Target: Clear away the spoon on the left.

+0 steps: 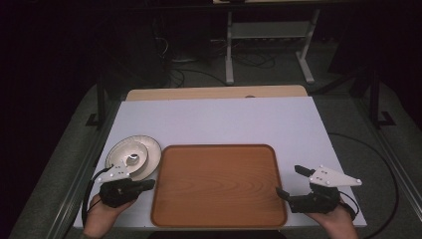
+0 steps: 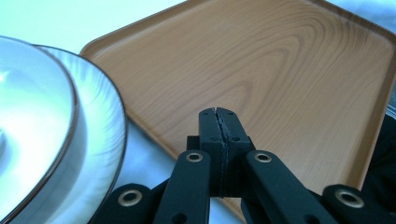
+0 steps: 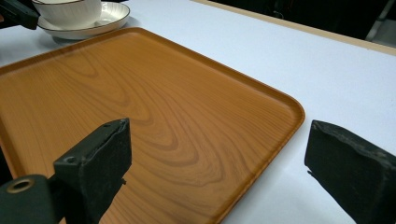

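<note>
grippers poised at either side of the wooden tray

the left gripper (image 1: 149, 184) is held at the near left corner of the wooden tray (image 1: 219, 184), its jaws pressed tightly together with nothing between them, the tips seen just over the tray's left rim in the left gripper view. just beside and beyond it, to its left, a white bowl (image 1: 128, 155) is seen sitting in a wider brown-rimmed plate (image 1: 152, 152), both resting on the white tabletop (image 1: 219, 122); the plate's edge is close against the tray's far left corner.

over on the other side, the right gripper (image 1: 290, 182) is held off the tray's near right corner, jaws spread wide and empty. in the right gripper view, one jaw is seen over the tray's wood and the other over the bare tabletop, with the tray's rounded corner (image 3: 292, 108) lying ahead between them. the bowl and plate are seen far ahead across the tray from this gripper.
</note>
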{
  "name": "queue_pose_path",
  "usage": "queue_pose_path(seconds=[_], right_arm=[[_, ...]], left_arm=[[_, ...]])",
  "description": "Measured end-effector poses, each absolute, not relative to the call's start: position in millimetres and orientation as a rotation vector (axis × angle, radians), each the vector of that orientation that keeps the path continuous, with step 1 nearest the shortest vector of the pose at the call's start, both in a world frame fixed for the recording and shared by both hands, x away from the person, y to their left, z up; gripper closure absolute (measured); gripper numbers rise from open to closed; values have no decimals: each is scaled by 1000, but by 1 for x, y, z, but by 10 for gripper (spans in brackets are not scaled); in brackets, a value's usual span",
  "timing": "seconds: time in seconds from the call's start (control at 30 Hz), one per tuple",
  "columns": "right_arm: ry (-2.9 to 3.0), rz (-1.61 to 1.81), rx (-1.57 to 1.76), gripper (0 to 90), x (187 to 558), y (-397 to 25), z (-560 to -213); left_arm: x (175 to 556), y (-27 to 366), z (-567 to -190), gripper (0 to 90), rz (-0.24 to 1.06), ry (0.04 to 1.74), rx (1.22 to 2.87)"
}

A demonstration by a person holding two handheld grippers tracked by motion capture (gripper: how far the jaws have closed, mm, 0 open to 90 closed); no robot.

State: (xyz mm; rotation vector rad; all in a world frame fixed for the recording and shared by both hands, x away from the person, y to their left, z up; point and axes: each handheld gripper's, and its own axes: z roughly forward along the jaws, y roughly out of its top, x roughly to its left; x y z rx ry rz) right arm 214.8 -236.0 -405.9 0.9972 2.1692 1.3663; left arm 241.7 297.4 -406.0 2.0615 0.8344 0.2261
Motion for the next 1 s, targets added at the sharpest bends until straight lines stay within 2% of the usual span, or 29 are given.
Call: queue_pose_path(seconds=[1.0], right_arm=[[2176,1358,991,69,215,-236,-406]], left_arm=[[235,337,-396,894,306,918,2006]])
